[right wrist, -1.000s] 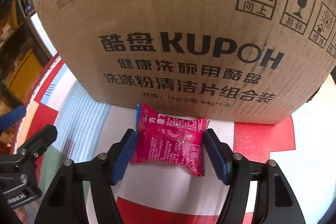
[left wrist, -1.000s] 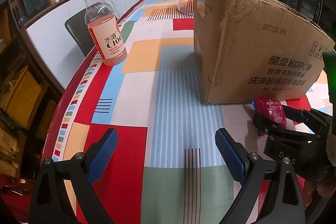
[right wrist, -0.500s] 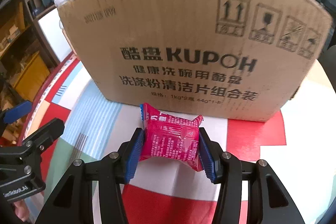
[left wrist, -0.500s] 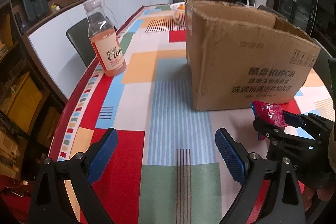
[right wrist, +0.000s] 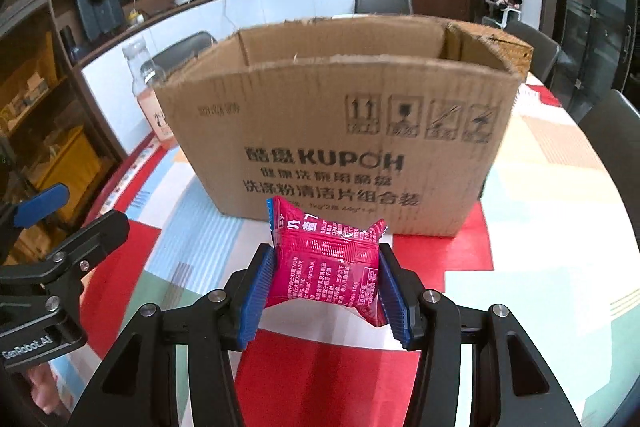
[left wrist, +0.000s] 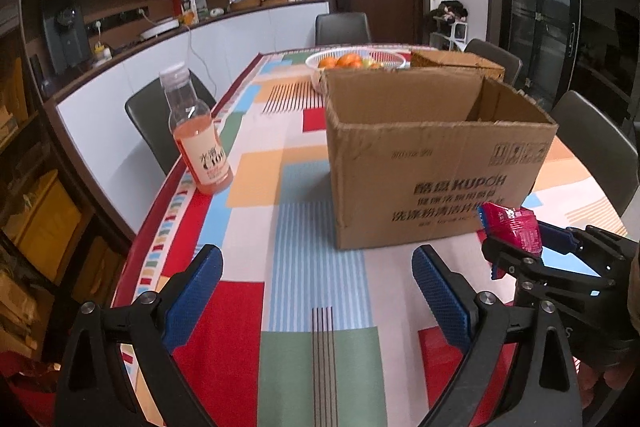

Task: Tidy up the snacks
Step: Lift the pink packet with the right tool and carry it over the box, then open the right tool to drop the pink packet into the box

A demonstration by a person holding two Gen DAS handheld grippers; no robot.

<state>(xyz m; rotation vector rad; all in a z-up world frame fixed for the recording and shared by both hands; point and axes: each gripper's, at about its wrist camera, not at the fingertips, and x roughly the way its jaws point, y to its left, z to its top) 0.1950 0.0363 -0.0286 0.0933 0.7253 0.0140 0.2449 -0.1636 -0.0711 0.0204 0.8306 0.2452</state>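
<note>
Bottle (left wrist: 200, 143) of pink drink, upright near the left edge of the table (left wrist: 288, 347), well apart from the left gripper (left wrist: 316, 291), whose jaws are spread wide with nothing between them. Cardboard box (right wrist: 340, 131), open-topped, at table centre; bowl of oranges (left wrist: 352, 61) behind it. Right gripper (right wrist: 322, 287), jaws having just closed, pinches a red snack packet (right wrist: 328, 263), raised off the table in front of the box.

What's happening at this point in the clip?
A person with two handheld grippers is sorting snacks. The right gripper is clamped on a red snack packet, held off the patterned tablecloth in front of the open KUPOH cardboard box. The left gripper is open and empty. A pink drink bottle stands left of the box.
</note>
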